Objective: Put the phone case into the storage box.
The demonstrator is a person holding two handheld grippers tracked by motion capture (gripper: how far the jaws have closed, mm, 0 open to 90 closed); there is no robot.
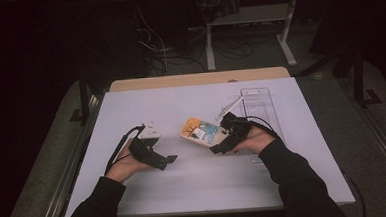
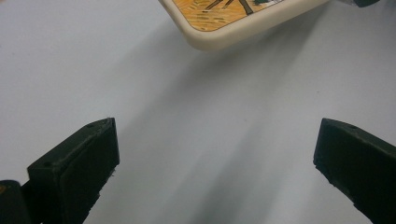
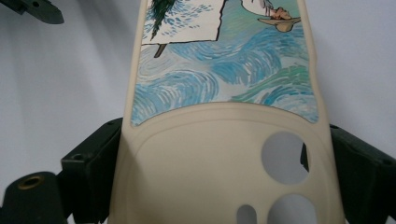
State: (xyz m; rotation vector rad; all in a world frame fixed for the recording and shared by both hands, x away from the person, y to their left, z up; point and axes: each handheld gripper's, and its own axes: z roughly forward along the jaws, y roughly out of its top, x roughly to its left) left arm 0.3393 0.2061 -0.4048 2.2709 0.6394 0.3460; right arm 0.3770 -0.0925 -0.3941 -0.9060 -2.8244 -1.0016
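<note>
A cream phone case point(image 1: 199, 130) printed with blue swirls and an orange field lies near the middle of the white table point(image 1: 185, 189). My right gripper point(image 1: 220, 135) is shut on its camera-hole end. In the right gripper view the case point(image 3: 224, 84) runs up from between the two black jaws, which press on its sides. My left gripper point(image 1: 169, 160) rests on the table left of the case, open and holding nothing. In the left gripper view the jaws stand wide apart around bare table point(image 2: 215, 135), with a corner of the case point(image 2: 233, 25) ahead of them.
A clear plastic tray point(image 1: 261, 105) lies at the back right of the table, a thin white stick point(image 1: 231, 105) beside it. The left gripper's jaw tip point(image 3: 32, 10) shows at the top left of the right gripper view. Beyond the table are dark floor, cables and desk legs.
</note>
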